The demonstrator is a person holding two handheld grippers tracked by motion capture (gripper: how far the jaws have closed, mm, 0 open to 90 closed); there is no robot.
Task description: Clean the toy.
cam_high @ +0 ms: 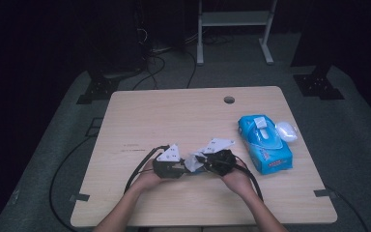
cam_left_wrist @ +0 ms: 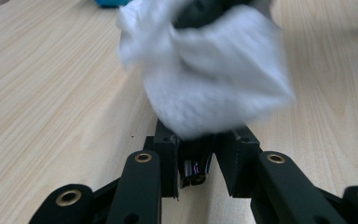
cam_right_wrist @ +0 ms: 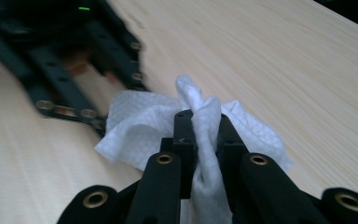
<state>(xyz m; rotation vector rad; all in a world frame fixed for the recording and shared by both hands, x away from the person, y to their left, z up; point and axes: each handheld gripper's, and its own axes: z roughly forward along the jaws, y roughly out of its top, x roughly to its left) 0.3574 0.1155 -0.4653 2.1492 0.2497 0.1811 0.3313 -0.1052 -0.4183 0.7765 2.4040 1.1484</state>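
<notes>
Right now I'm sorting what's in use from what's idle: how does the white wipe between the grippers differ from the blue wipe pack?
The white wipe is a crumpled loose sheet; the blue wipe pack is a flat, printed packet. The wipe is pinched in the right gripper near the table's front edge, with the left gripper up against it; the pack lies untouched by either gripper, farther right. The wipe looks much smaller than the pack. Both are over the same wooden table.

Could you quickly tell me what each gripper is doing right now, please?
Left gripper: shut on the white wipe.
Right gripper: shut on the same white wipe, bunched between its jaws.
</notes>
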